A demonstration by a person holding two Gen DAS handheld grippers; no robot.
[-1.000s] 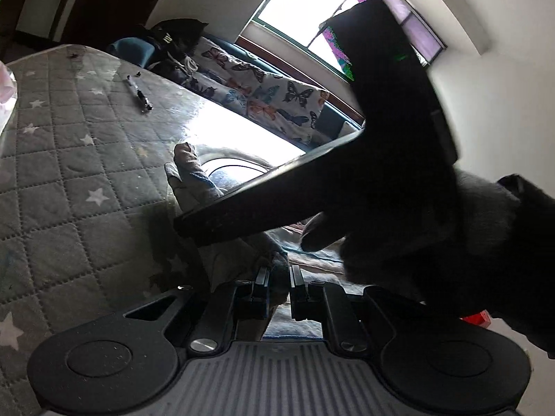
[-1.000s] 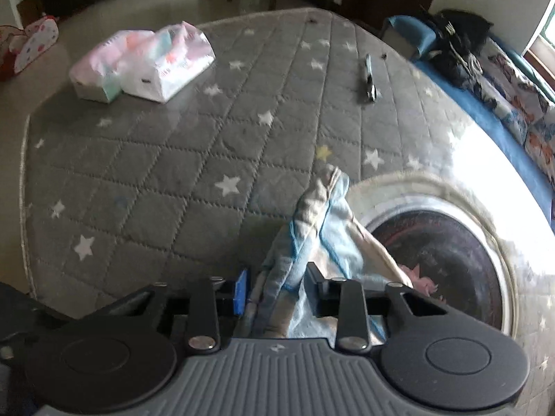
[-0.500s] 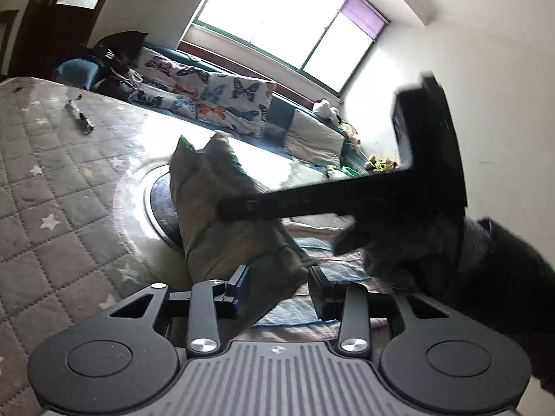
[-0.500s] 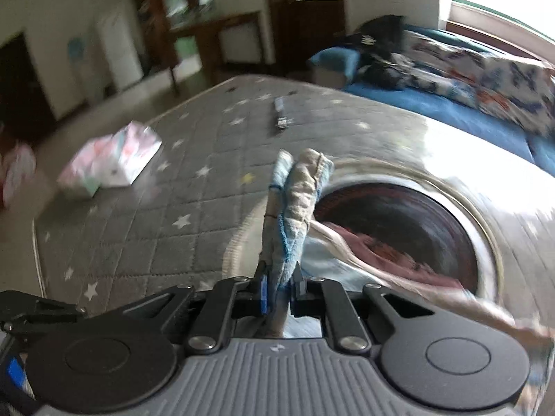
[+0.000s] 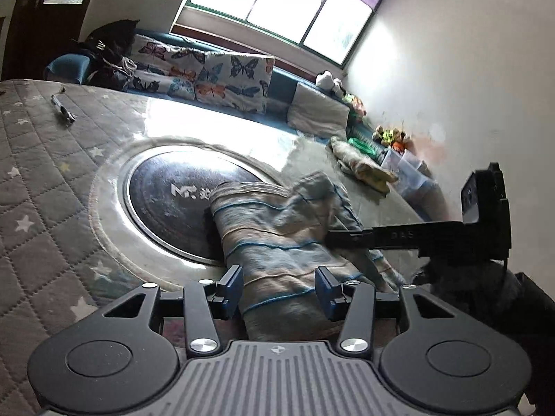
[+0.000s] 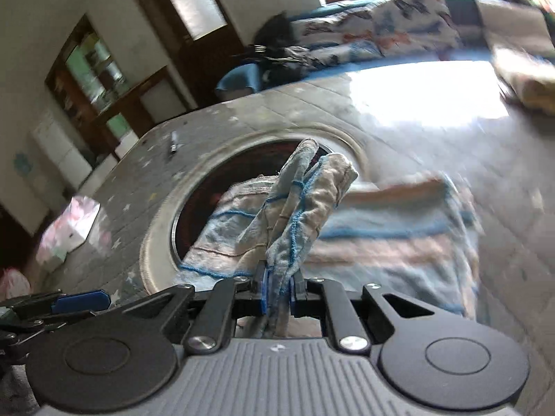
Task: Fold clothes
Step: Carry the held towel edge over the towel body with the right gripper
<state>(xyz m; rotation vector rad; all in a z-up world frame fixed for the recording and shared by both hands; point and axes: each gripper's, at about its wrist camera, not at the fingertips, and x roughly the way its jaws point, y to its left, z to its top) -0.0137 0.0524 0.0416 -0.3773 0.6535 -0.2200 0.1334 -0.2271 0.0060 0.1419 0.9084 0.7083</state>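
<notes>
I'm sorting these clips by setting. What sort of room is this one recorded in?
Most likely a lived-in home sitting room. A sofa with butterfly-print cushions runs under a wide window, soft toys line the wall, and the striped cloth lies on a star-quilted table cover.

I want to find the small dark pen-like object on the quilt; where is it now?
The dark pen-like object lies on the grey star quilt at the upper left of the left wrist view, beyond the round dark plate and near the butterfly cushions.
</notes>
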